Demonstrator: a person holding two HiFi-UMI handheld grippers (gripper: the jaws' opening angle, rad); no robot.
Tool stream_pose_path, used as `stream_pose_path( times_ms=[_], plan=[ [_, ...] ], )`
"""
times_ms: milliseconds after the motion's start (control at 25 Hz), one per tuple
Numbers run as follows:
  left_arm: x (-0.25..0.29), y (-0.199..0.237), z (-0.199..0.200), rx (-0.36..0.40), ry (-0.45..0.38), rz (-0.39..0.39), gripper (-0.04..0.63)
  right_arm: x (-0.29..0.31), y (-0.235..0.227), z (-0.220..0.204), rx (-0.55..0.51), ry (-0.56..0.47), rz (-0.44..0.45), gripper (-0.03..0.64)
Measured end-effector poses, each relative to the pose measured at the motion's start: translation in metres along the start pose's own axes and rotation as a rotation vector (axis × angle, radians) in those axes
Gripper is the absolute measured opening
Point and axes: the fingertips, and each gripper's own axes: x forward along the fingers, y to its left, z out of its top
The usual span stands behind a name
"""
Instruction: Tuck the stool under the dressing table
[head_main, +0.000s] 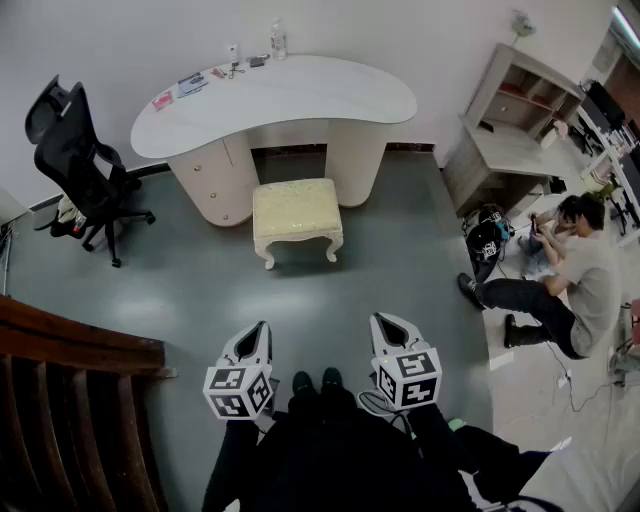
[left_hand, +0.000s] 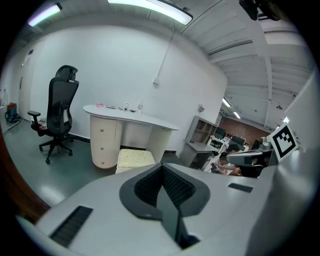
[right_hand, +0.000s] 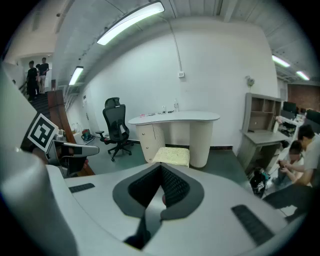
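A cream stool (head_main: 296, 216) with a yellowish cushion and curved white legs stands on the grey floor just in front of the dressing table (head_main: 275, 95), partly out from the gap between its two pedestals. The stool (left_hand: 135, 158) also shows in the left gripper view and, as the stool (right_hand: 173, 155), in the right gripper view. My left gripper (head_main: 254, 335) and right gripper (head_main: 391, 329) hover well short of the stool, near the person's feet. Both are shut with nothing between the jaws.
A black office chair (head_main: 80, 165) stands left of the table. A person (head_main: 565, 280) sits on the floor at right beside a grey shelf desk (head_main: 510, 130). A dark wooden railing (head_main: 70, 400) fills the lower left. Small items and a bottle (head_main: 278, 42) lie on the tabletop.
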Motion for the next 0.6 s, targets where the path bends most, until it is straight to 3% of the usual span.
stream_pose_path(
  times_ms=[400,600],
  plan=[
    [0.002,0.001,0.002,0.001,-0.003,0.007,0.008,0.0,-0.01,-0.004,0.016,0.002,-0.014,0.003],
    [0.007,0.001,0.0,-0.015,0.003,0.012,0.008,0.001,-0.026,-0.01,0.009,0.022,-0.092,0.004]
  ],
)
